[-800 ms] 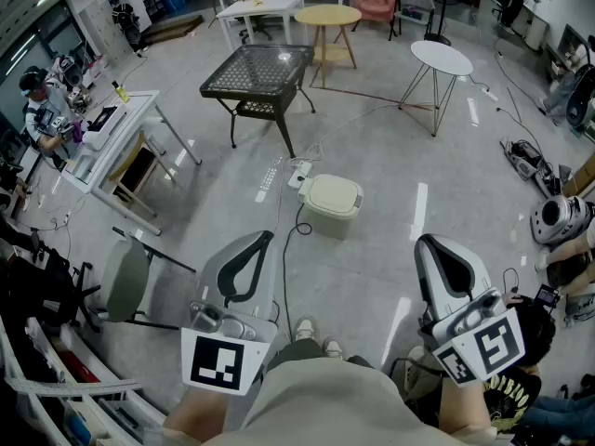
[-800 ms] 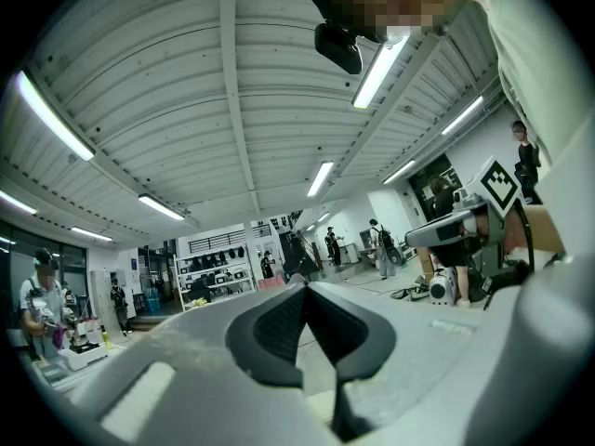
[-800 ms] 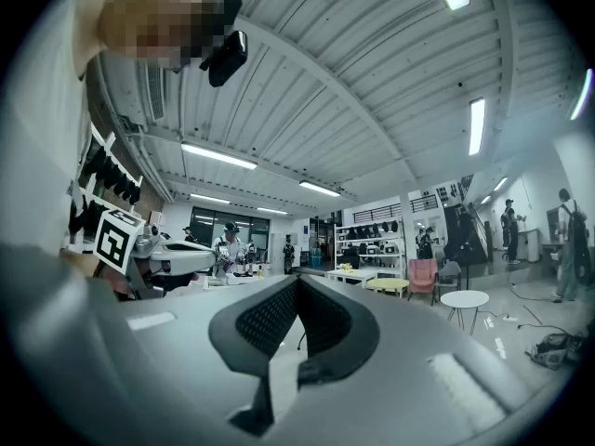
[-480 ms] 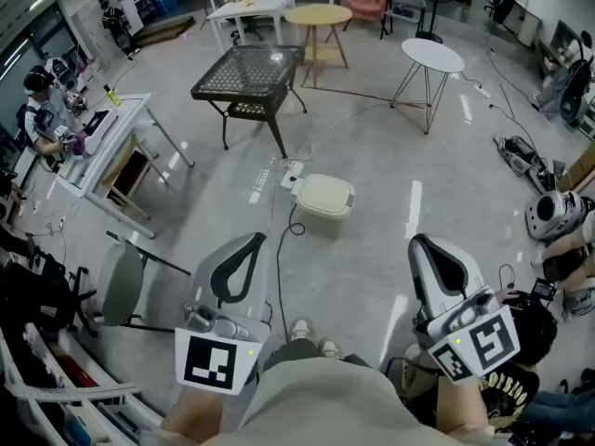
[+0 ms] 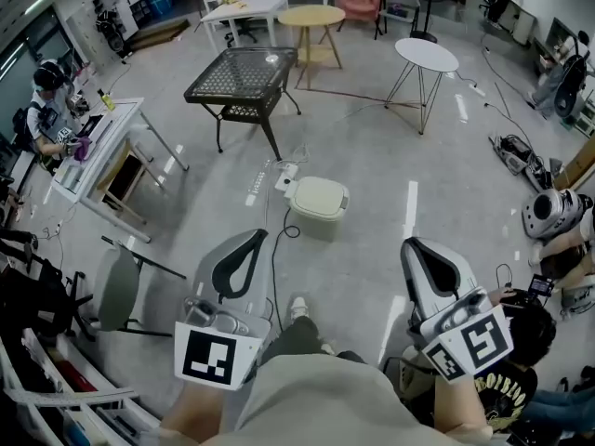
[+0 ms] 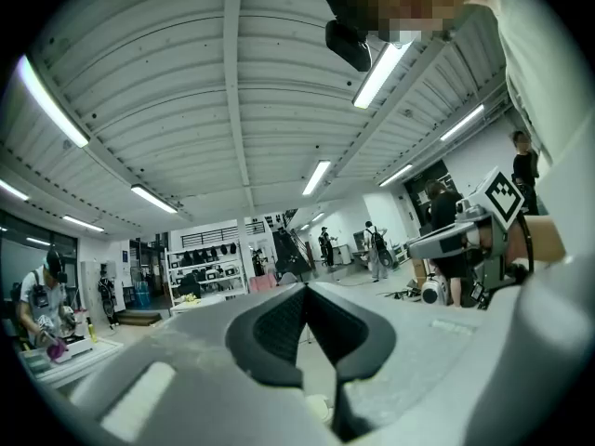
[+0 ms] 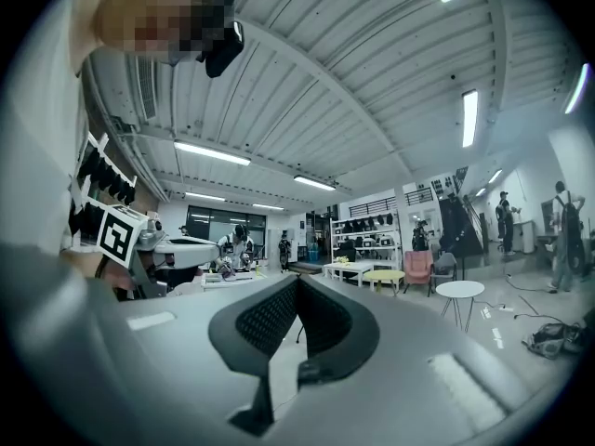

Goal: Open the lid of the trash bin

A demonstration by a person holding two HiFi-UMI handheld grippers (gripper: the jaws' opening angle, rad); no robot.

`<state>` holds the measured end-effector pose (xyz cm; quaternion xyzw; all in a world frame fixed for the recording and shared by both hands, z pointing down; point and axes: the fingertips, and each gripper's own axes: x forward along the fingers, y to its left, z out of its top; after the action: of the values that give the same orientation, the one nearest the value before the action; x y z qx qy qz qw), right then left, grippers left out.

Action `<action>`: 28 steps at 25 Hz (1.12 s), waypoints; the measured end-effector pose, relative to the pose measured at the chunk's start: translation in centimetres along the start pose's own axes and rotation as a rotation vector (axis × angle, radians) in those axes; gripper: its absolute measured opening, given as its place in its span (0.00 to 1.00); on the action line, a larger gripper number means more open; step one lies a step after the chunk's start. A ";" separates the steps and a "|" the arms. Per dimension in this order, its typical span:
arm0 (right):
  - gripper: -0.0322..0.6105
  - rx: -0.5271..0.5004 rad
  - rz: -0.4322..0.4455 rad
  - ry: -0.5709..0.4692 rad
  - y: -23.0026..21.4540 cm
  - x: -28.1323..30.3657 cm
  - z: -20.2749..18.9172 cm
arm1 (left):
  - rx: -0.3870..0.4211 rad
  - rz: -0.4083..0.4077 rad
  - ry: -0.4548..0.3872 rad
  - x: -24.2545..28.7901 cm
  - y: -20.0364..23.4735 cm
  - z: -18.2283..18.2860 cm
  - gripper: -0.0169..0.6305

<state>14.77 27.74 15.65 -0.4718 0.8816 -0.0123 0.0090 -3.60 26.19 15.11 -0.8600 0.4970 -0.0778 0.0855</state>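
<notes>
On the grey polished floor (image 5: pixel 372 156), ahead of the person's feet, stands the pale cream rectangular trash bin (image 5: pixel 316 204), upright, its lid lying flat and closed. Just behind the bin lies a white power strip (image 5: pixel 284 177), and a thin black cable (image 5: pixel 278 277) runs along the floor from the bin's left side back toward the person's light shoe (image 5: pixel 298 308). Left gripper (image 5: pixel 263 235) and right gripper (image 5: pixel 409 243) are held low and near the body, both pointing forward toward the bin yet well apart from it, one to each side of the cable. Each gripper's fingers are together: in the left gripper view the two dark pads (image 6: pixel 279 328) meet at their tips, and in the right gripper view the textured pads (image 7: pixel 265 319) likewise touch at the tip, each pair bowing outward behind the contact point. Beyond the bin stand a black mesh-topped metal table (image 5: pixel 244 71), a round wooden table (image 5: pixel 310 15) and a round white table on thin wire legs (image 5: pixel 426 54). A grey chair (image 5: pixel 121 286) stands at the person's left.
</notes>
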 end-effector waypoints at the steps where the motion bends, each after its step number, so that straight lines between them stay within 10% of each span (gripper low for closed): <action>1: 0.05 0.001 -0.001 0.002 -0.1 0.2 -0.1 | 0.004 -0.001 -0.008 0.3 0.1 0.2 0.03; 14: 0.05 0.021 -0.065 0.064 -5.8 8.2 -2.7 | -0.046 -0.051 0.030 8.6 4.8 -4.6 0.03; 28: 0.05 0.028 -0.184 0.129 -15.3 27.6 -3.3 | -0.025 -0.107 0.098 23.6 19.9 -9.4 0.03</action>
<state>12.11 -3.66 19.29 -0.5487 0.8331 -0.0555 -0.0423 -10.76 -4.70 20.90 -0.8815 0.4549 -0.1180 0.0458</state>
